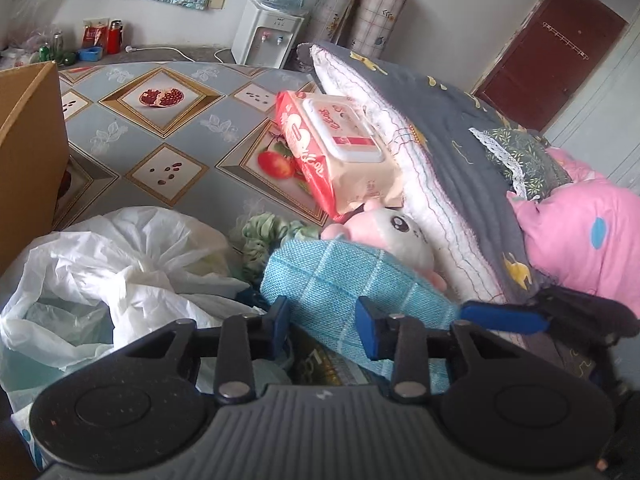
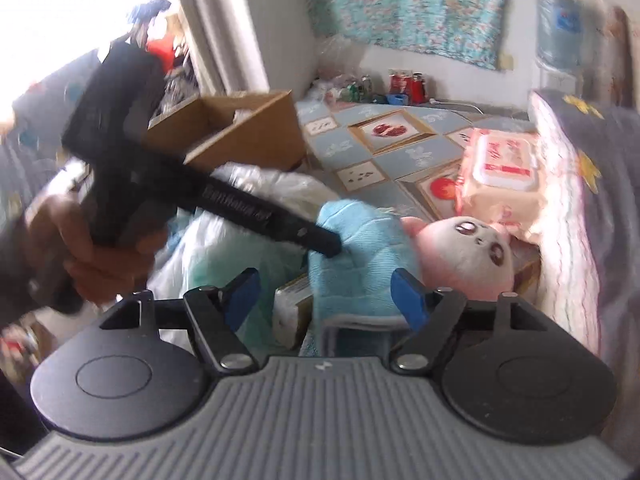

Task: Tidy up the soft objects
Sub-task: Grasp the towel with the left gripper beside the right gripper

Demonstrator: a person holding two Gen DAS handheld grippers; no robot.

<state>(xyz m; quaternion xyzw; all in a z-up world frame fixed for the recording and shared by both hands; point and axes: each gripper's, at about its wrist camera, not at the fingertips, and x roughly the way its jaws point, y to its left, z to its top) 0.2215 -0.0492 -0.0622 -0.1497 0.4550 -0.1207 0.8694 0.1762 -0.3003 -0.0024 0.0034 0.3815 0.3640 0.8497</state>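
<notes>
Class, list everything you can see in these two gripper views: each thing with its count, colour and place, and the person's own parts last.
towel: one, light blue, folded, front of the pile
plush toy: one, pink and white, behind the towel
wet wipes pack: one, red and cream, leaning on the quilt
quilt: one, grey and white, folded, right
pink bedding: one, far right
plastic bag: one, white, left front
cardboard box: one, brown, left
water dispenser: one, white, back wall
left hand-held gripper: black, blue pads, at the towel
right hand-held gripper: same colours, open
hand: one, holding the left gripper
</notes>
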